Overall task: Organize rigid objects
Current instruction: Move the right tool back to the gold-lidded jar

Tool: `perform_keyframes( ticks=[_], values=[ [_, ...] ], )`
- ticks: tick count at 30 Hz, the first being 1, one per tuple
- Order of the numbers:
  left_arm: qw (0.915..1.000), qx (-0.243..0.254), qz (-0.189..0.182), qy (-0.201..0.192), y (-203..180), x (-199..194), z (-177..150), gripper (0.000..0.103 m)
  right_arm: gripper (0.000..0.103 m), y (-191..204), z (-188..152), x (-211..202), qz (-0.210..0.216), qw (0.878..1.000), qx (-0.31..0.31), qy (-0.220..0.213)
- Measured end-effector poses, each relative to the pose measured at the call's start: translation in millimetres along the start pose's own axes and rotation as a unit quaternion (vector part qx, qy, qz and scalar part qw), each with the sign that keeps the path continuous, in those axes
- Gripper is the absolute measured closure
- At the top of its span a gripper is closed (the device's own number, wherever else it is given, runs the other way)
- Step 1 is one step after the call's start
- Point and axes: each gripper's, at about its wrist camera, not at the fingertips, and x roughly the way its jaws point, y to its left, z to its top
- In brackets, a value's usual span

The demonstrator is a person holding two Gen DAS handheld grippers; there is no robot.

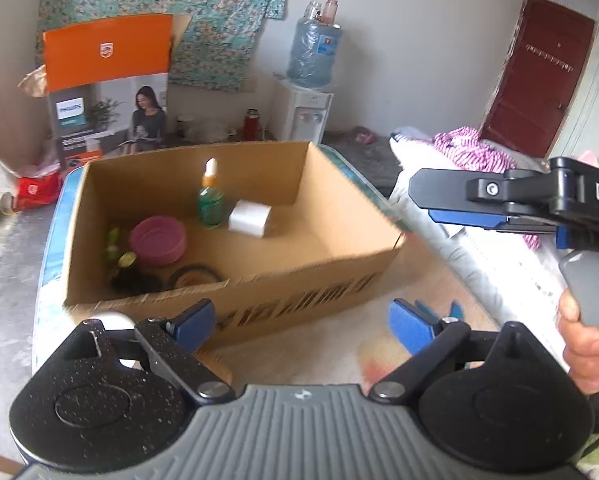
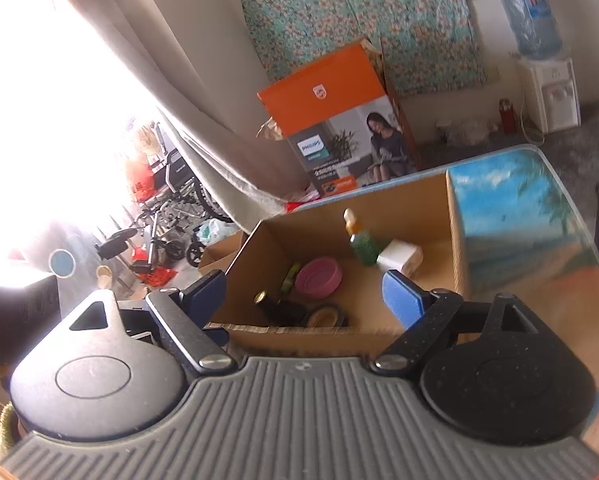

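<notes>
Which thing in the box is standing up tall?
The green dropper bottle stands upright in the cardboard box. The pink bowl sits low, and the white roll lies sideways.

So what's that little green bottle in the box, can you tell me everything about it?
The green bottle is a small dropper bottle, see-through green and glassy-looking, with an orange collar and a pale rubber bulb on top. It stands upright on the floor of the cardboard box, near the back wall. A white block sits right beside it, seemingly touching. The pink bowl is apart from it. Neither gripper holds it.
</notes>
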Motion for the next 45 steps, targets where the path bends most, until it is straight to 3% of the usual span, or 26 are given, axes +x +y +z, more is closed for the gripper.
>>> perform_keyframes(
  ticks=[3, 8, 15, 23, 25, 33, 45],
  values=[
    [1.0, -0.003, 0.008, 0.004, 5.8, -7.5, -17.5, 0.006, 0.017, 2.0, -19.3, 2.2, 0.003, 1.0, 0.009, 0.013],
    [0.9984, 0.009, 0.053, 0.014, 12.7, -9.2, -44.7, 0.006, 0.017, 0.4, -44.8, 15.3, 0.012, 0.999, 0.034, 0.039],
    [0.9978, -0.013, 0.062, 0.018, 26.2, 0.2, -66.6, 0.006, 0.017, 7.6, -56.4, 44.7, 0.016, 0.997, 0.031, 0.075],
    [0.9973, 0.014, 0.071, 0.015, 27.0, 25.8, -83.1, 0.007, 0.017, 14.6, -64.6, 89.9, 0.036, 0.992, 0.045, 0.116],
    [0.9973, 0.019, 0.07, 0.017, 28.2, 33.3, -85.5, 0.01, 0.019, 15.1, -67.1, 101.4, 0.04, 0.99, 0.052, 0.126],
    [0.9967, 0.019, 0.071, 0.035, 35.7, 58.7, -87.7, 0.015, 0.051, 5.0, -75.1, 150.9, 0.046, 0.981, 0.071, 0.174],
    [0.9974, 0.018, 0.055, 0.044, 37.5, 69.0, -83.5, 0.014, 0.056, 4.2, -74.7, 204.5, 0.058, 0.97, 0.034, 0.232]
  ],
)
